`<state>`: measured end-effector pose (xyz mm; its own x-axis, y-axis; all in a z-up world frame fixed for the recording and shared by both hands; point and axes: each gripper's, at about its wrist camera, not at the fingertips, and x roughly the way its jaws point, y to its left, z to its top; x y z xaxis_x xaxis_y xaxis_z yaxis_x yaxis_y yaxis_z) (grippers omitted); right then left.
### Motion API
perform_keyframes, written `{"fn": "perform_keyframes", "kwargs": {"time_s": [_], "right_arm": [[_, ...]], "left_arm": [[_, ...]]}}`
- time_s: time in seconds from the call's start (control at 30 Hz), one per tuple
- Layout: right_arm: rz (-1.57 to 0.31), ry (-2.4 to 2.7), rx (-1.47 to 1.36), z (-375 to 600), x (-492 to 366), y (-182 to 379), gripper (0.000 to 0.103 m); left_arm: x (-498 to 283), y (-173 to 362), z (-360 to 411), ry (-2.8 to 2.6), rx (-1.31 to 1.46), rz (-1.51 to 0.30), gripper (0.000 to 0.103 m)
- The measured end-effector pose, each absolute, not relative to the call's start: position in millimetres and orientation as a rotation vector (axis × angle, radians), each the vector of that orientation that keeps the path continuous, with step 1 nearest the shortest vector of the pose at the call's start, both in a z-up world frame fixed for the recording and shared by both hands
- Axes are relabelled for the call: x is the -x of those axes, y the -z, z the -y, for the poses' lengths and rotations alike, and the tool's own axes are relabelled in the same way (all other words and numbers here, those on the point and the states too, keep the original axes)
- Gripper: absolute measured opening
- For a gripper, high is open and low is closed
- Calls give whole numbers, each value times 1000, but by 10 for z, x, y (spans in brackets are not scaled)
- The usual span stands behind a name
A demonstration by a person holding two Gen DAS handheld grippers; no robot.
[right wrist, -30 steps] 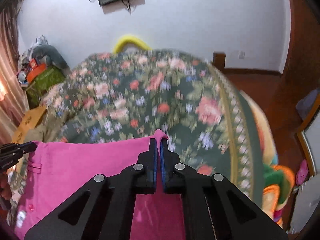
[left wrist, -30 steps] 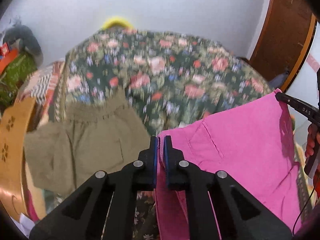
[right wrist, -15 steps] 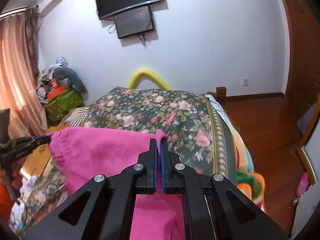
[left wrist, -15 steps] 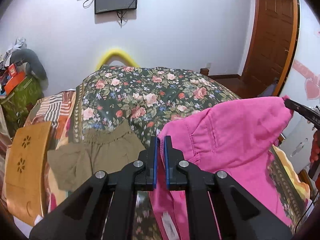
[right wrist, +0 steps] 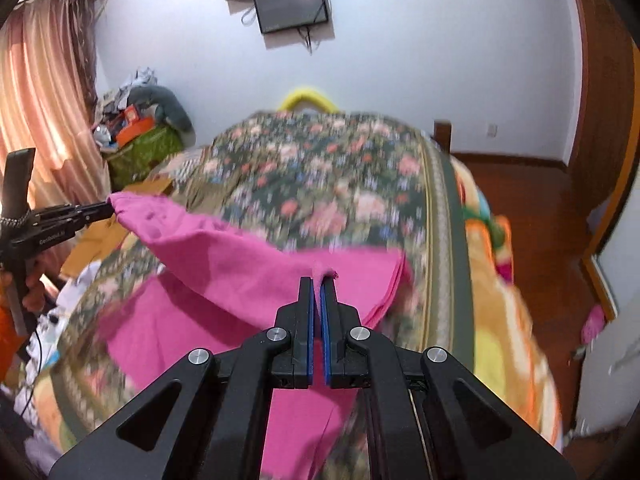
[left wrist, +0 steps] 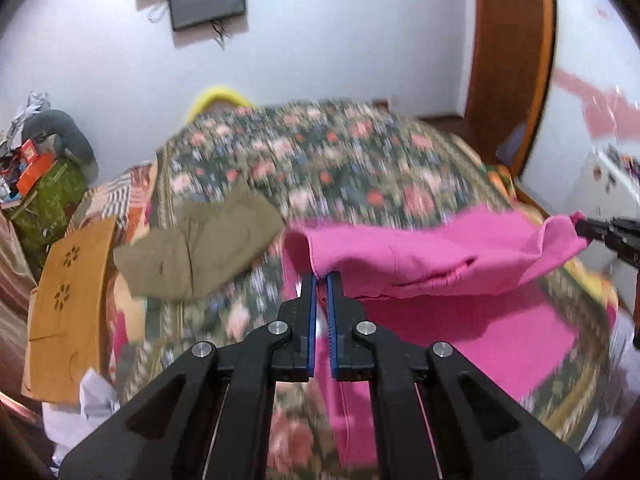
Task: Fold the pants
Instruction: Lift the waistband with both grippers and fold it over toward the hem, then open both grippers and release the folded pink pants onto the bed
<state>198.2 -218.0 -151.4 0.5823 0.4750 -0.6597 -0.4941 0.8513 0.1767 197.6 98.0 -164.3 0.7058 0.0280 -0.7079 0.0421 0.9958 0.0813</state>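
Two grippers: the left gripper (left wrist: 321, 277) and the right gripper (right wrist: 318, 279), each with two fingers. Two pairs of pants: one pink pair (left wrist: 440, 256) and one olive pair (left wrist: 200, 252). One bed (right wrist: 320, 184) under one floral cover (left wrist: 340, 160). Two screens (right wrist: 294, 4) on the wall, stacked. One yellow arch (right wrist: 306, 98), one curtain (right wrist: 44, 92), one door (left wrist: 508, 60), one cardboard sheet (left wrist: 68, 300)

Floral bedspread (left wrist: 340, 168) motion-blurred; pink pants (right wrist: 240, 276) lower part behind gripper arms
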Motion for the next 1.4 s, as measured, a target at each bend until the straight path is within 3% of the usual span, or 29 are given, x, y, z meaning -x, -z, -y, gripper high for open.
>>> {"fn": "perform_keyframes", "kwargs": {"time_s": [0.23, 0.5, 0.6, 0.63, 0.67, 0.77, 0.83, 0.87, 1.2, 1.23, 1.27, 1.4], "right_arm": [[-930, -541, 64, 2242, -1557, 2139, 3], [-971, -501, 109, 2322, -1414, 2125, 11], [-920, -499, 115, 2311, -1323, 1960, 36], [-899, -506, 115, 2283, -1322, 1894, 50], [-881, -514, 118, 2247, -1285, 1844, 55], [-851, -563, 139, 2074, -1254, 1758, 55], [-860, -613, 159, 1892, -1256, 1781, 55], [-863, -628, 172, 1838, -1253, 1811, 55], [-956, -721, 345, 1287, -1340, 2293, 54], [-957, -725, 326, 1297, -1367, 2297, 51], [-962, -730, 318, 1299, -1399, 2301, 41], [-954, -745, 306, 1297, -1470, 2306, 24]], "left_arm": [[-1519, 2251, -928, 9, -146, -955, 5], [-1231, 2135, -1095, -17, -83, -943, 6], [-1251, 1955, -1083, -10, -73, -912, 8], [-1264, 1893, -1055, 1, -68, -907, 9], [-1284, 1856, -1024, 7, -69, -903, 10], [-1349, 1787, -881, 35, -94, -897, 26], [-1375, 1795, -773, 42, -117, -886, 60], [-1385, 1811, -732, 39, -133, -880, 65], [-1507, 2162, -397, 149, -256, -957, 68], [-1510, 2198, -362, 164, -274, -965, 68], [-1514, 2243, -316, 172, -303, -969, 68], [-1554, 2333, -217, 172, -359, -968, 67]]}}
